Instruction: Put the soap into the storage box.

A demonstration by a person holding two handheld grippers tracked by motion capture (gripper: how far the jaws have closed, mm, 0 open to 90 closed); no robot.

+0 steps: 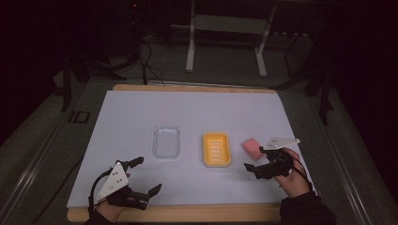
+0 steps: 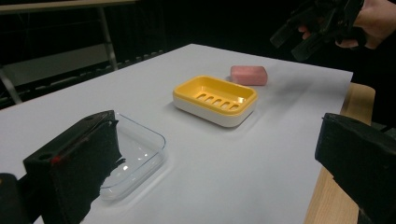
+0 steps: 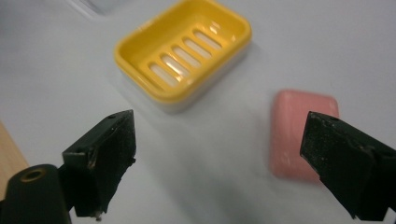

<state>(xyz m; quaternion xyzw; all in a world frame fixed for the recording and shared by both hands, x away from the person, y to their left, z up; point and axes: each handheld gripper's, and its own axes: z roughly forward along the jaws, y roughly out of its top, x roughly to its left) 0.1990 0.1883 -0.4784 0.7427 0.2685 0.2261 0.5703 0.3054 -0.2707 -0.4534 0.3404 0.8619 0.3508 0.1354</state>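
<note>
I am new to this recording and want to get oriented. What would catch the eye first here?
The yellow soap dish stands out at the middle of the white sheet. A pink soap bar lies just right of it, beside the open right gripper. A clear plastic lid sits left of the dish, beyond the open left gripper.

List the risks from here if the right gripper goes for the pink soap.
1. The right gripper is open, but in the right gripper view the pink soap sits off toward one jaw, not centred; closing now would likely push it rather than pinch it.
2. The soap lies close beside the yellow soap dish; a shove could knock it against the dish.
3. The left gripper is open close to the clear lid and could bump it.
</note>
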